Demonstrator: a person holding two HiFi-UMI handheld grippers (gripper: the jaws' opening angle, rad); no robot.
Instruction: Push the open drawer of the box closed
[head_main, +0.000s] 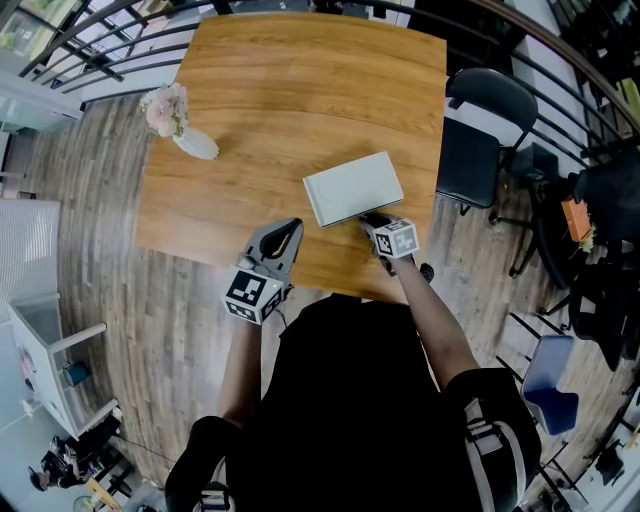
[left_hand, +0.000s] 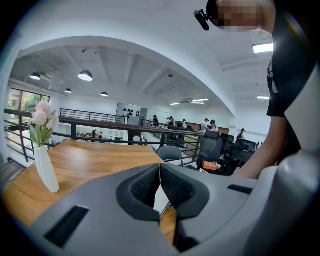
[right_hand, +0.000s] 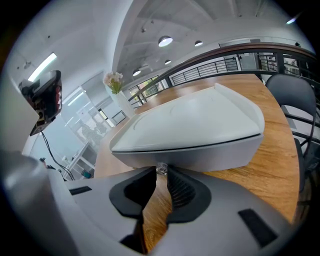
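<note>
A flat white box (head_main: 352, 188) lies on the wooden table (head_main: 300, 90), near its front right edge. In the right gripper view the box (right_hand: 190, 125) fills the middle, and its drawer front (right_hand: 210, 156) sits flush under the lid with only a thin dark seam showing. My right gripper (head_main: 372, 220) is against that front. Its tips (right_hand: 161, 173) are shut on the small clear drawer knob (right_hand: 161, 168). My left gripper (head_main: 290, 228) hovers over the table's front edge to the left of the box, with its jaws (left_hand: 160, 168) shut on nothing.
A white vase of pink flowers (head_main: 180, 125) stands at the table's left side, also seen as the vase (left_hand: 44, 150) in the left gripper view. A black chair (head_main: 480, 130) stands right of the table. Metal railings (head_main: 90, 50) run behind it.
</note>
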